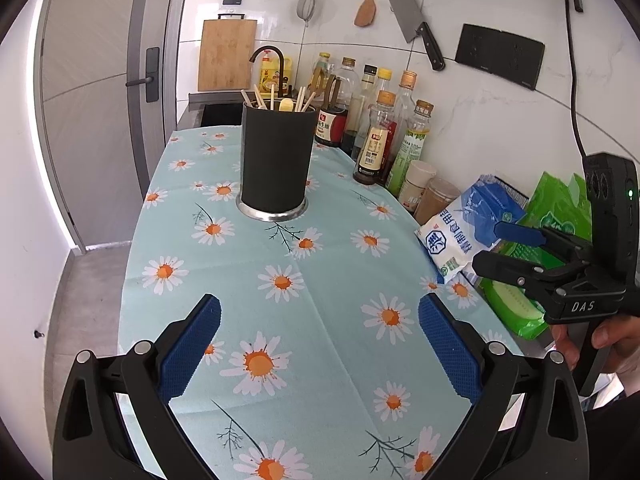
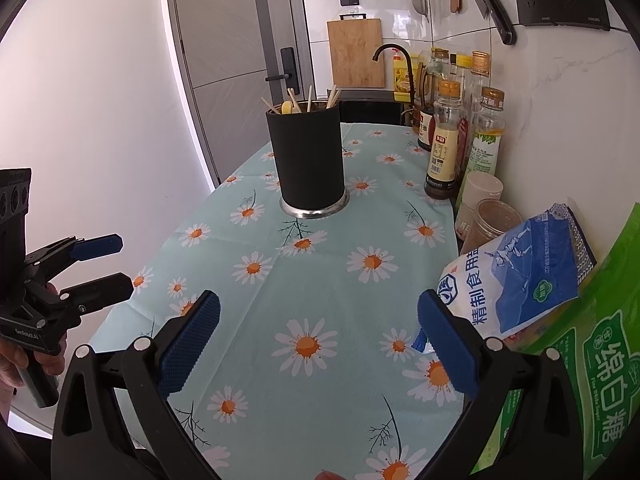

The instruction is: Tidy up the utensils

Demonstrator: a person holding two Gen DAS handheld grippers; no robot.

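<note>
A black cylindrical utensil holder (image 1: 276, 160) (image 2: 307, 160) with a steel base stands upright on the daisy-print tablecloth (image 1: 320, 280) (image 2: 320, 280). Several wooden chopsticks (image 1: 260, 98) (image 2: 332, 98) and a yellow spoon (image 1: 286, 105) (image 2: 286, 107) stick out of it. My left gripper (image 1: 320, 344) hovers open above the cloth, well short of the holder, with nothing between its blue pads. My right gripper (image 2: 319, 344) is open too and holds nothing. Each gripper shows in the other's view, the right gripper (image 1: 492, 246) at the right edge, the left gripper (image 2: 116, 264) at the left edge.
Bottles of oil and sauce (image 1: 376, 136) (image 2: 444, 144) line the back right wall. A blue-white salt bag (image 1: 468, 228) (image 2: 516, 268), a green sugar bag (image 1: 536, 264) (image 2: 592, 360) and two jars (image 2: 486, 220) crowd the right side. A sink with a dark tap (image 1: 268, 56) lies behind.
</note>
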